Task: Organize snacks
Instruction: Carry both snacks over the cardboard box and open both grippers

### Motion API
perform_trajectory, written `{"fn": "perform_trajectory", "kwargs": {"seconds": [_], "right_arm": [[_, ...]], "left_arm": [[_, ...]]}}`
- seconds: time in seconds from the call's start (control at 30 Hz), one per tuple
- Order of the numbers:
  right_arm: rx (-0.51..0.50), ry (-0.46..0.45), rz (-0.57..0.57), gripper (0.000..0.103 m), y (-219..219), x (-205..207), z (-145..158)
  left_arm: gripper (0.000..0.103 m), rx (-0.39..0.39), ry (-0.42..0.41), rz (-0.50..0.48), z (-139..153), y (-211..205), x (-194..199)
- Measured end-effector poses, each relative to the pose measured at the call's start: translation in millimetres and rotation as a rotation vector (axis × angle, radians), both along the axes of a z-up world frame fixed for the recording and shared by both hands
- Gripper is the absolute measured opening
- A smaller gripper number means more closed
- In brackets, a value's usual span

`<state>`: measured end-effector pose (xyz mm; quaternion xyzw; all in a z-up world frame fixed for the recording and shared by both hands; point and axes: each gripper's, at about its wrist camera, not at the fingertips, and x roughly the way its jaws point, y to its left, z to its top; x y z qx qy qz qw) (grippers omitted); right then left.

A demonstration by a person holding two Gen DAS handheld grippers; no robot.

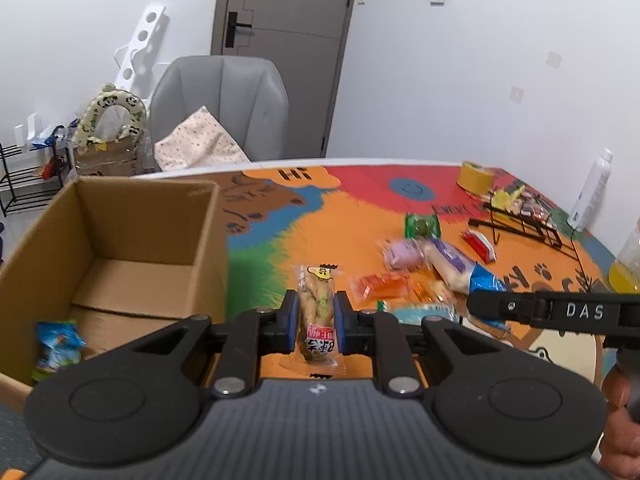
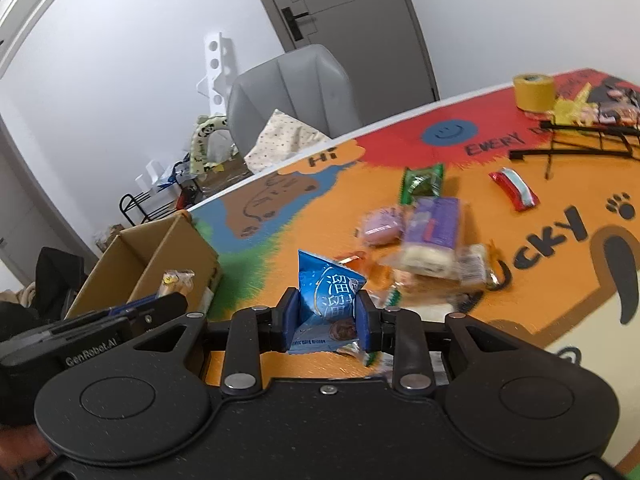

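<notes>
My left gripper (image 1: 316, 314) is shut on a clear packet of beige snack sticks (image 1: 316, 304) with a yellow cartoon label, held above the colourful mat. To its left stands an open cardboard box (image 1: 120, 248) with a blue packet (image 1: 58, 346) inside. My right gripper (image 2: 327, 320) is shut on a blue pouch with white characters (image 2: 328, 294), lifted over the mat. A pile of loose snacks (image 2: 424, 240) lies just beyond it: purple, pink and orange packets. In the right wrist view the left gripper (image 2: 172, 300) with its snack sticks (image 2: 176, 282) shows at the box (image 2: 160, 264).
A green packet (image 2: 422, 184) and a red-and-white one (image 2: 514, 190) lie farther out. A black wire rack (image 2: 580, 140) with snacks and a yellow tape roll (image 2: 534, 90) stand at the back right. A grey chair (image 1: 220, 104), a white bottle (image 1: 592, 192) and a juice bottle (image 1: 628, 264) surround the table.
</notes>
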<state>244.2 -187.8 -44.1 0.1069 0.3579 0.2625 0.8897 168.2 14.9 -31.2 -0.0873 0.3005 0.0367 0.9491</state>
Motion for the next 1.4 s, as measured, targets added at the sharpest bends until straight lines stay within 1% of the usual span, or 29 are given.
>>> {"fn": "perform_trajectory", "kwargs": {"seconds": [0.27, 0.47, 0.8, 1.17, 1.33, 1.4], "right_arm": [[0.008, -0.034, 0.036, 0.029, 22.1, 0.4, 16.1], [0.02, -0.057, 0.083, 0.029, 41.8, -1.3, 26.6], [0.026, -0.082, 0.171, 0.029, 79.7, -4.3, 34.5], [0.015, -0.085, 0.227, 0.029, 125.9, 1.6, 38.6], [0.02, -0.085, 0.253, 0.029, 146.3, 2.2, 40.6], [0.02, -0.082, 0.262, 0.029, 154.3, 2.1, 41.1]], "left_arm": [[0.017, 0.0, -0.039, 0.056, 16.6, 26.0, -7.5], [0.017, 0.01, -0.061, 0.098, 25.5, 48.0, -11.9], [0.017, 0.006, -0.068, 0.177, 30.3, 89.4, -15.6], [0.017, -0.02, -0.051, 0.216, 22.9, 123.1, -14.9], [0.017, -0.037, -0.025, 0.235, 16.0, 135.8, -11.2], [0.019, -0.035, -0.024, 0.251, 15.5, 138.3, -12.0]]}}
